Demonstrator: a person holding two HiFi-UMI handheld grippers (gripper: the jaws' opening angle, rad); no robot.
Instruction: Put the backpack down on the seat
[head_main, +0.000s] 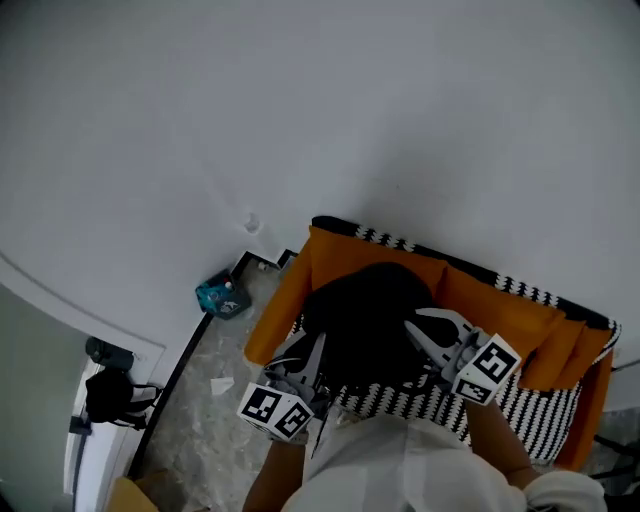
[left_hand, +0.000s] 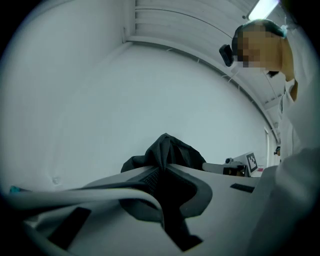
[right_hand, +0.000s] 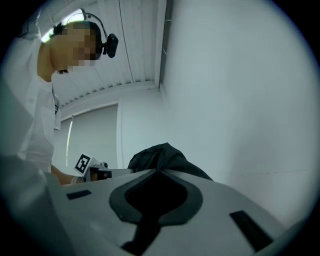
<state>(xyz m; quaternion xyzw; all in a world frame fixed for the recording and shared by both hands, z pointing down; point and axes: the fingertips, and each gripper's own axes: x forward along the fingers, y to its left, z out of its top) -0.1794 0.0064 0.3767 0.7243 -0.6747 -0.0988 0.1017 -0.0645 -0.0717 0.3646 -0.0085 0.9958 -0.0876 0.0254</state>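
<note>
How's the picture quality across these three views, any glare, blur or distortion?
Head view: soft, even light; the black backpack reads as a nearly featureless dark mass. Left gripper view: fisheye bending, dark corners, ceiling light glaring top right. Right gripper view: same fisheye vignette.

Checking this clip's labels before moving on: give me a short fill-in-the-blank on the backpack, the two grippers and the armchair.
The backpack is ___ in colour.
The left hand-held gripper and the right hand-held gripper are each ___ on its fabric.
The armchair has ___ arms.
Its seat is striped black and ___.
Missing words: black; shut; orange; white.
</note>
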